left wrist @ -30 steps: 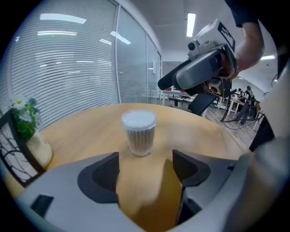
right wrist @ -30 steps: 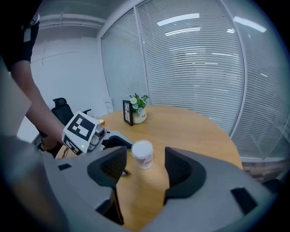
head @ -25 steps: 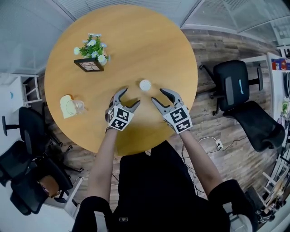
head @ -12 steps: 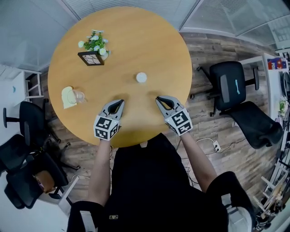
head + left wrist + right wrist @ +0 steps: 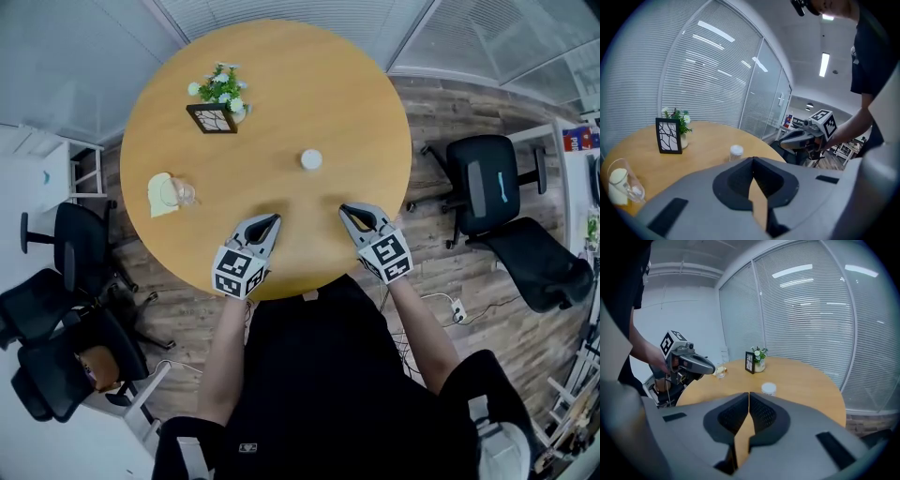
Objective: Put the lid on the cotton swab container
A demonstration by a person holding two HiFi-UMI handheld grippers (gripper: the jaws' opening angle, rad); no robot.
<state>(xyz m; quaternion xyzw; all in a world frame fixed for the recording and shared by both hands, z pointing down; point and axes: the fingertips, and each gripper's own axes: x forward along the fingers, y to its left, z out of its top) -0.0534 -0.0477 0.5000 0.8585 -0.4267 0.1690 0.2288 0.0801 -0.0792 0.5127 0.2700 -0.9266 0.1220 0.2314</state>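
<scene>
Clenched empty over near edge of round wooden desk (image 5: pixel 281 103): left tongs (image 5: pixel 273 219), right tongs (image 5: pixel 344 209). Farther off: small white cotton swab container (image 5: pixel 311 159).

No readable text, number or brand in your views. Behind fingers of your left gripper (image 5: pixel 271 219) and right gripper (image 5: pixel 346 208), square markers (image 5: pixel 239 272): black-white patterns only, no letters.
</scene>
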